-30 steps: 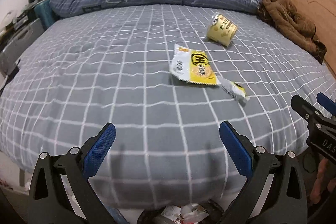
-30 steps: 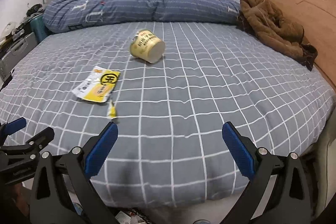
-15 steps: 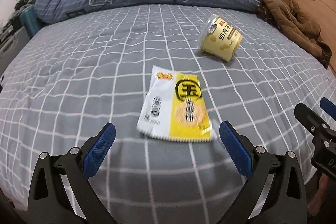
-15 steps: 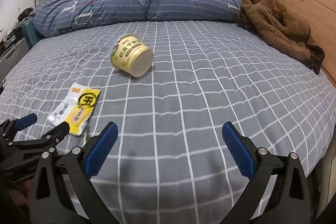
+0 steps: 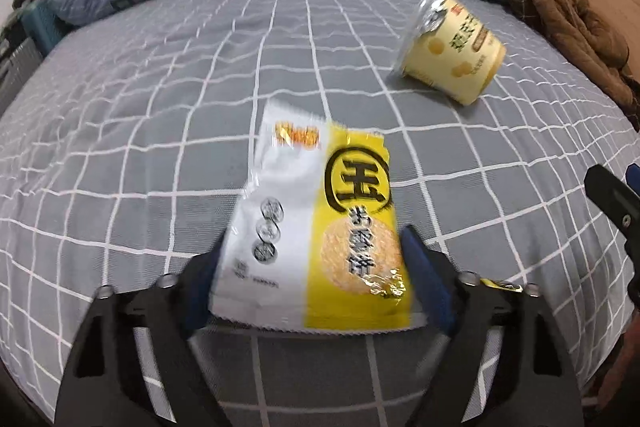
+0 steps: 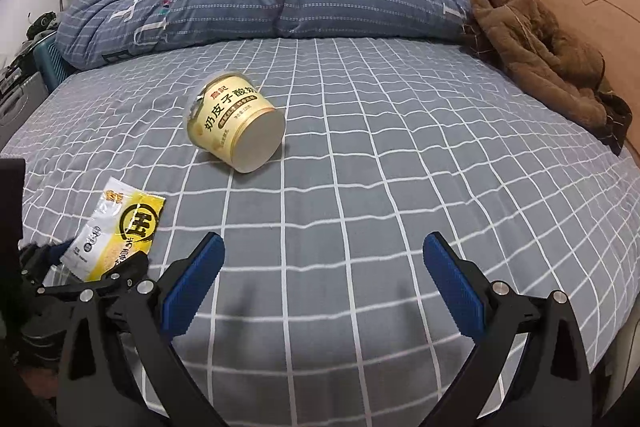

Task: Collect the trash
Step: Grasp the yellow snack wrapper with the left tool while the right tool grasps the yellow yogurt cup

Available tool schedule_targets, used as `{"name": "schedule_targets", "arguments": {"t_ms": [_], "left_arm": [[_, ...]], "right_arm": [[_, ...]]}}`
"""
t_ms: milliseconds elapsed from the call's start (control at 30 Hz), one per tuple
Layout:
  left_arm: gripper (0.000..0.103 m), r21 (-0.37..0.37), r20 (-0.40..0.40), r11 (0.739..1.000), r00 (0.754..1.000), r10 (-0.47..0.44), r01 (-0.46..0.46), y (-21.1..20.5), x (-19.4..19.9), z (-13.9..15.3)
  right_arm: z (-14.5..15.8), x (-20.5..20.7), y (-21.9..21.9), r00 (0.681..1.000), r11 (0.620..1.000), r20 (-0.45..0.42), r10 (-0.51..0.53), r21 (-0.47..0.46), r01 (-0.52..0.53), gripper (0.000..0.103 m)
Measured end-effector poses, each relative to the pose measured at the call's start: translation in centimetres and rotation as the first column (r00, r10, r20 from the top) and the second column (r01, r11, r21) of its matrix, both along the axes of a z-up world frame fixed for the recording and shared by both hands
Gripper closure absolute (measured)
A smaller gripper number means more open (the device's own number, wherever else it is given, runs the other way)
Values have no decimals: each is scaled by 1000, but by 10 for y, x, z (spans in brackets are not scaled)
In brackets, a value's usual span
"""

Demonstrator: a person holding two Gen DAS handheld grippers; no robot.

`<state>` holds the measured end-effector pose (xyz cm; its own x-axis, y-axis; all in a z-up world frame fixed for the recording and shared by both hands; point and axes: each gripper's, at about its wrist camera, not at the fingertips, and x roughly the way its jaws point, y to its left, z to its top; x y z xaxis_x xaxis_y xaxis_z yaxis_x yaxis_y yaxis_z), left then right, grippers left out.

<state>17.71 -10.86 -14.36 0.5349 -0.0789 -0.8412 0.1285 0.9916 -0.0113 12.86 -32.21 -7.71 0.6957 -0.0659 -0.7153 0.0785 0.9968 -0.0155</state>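
The left gripper has just been closing around the wrapper at the bed edge. The cup lies beyond, sheet around it bare. The right gripper gapes empty.

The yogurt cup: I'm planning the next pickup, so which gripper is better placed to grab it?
Right. The right gripper is open and empty, facing the tipped yogurt cup. The left gripper has been closing around the snack wrapper.

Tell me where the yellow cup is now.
The cup lies on its side mid-bed, beyond the snack wrapper, ahead and left of the open right gripper.
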Motion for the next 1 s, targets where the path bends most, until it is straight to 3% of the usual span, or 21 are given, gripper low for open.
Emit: {"name": "schedule_targets", "arguments": {"t_ms": [267, 367, 767, 1000], "left_arm": [[70, 2, 10, 1000, 1000, -4, 4, 4, 10, 3], [72, -33, 11, 999, 1000, -6, 7, 13, 16, 9], [73, -11, 107, 998, 992, 61, -60, 57, 38, 42], [73, -8, 118, 997, 990, 79, -78, 75, 52, 46]], "right_arm": [[-2, 14, 2, 1000, 1000, -3, 11, -11, -11, 8], [1, 23, 2, 1000, 1000, 6, 22, 10, -23, 8], [14, 78, 39, 992, 989, 42, 119, 87, -122, 8], [14, 107, 63, 996, 986, 24, 89, 138, -91, 8]]}}
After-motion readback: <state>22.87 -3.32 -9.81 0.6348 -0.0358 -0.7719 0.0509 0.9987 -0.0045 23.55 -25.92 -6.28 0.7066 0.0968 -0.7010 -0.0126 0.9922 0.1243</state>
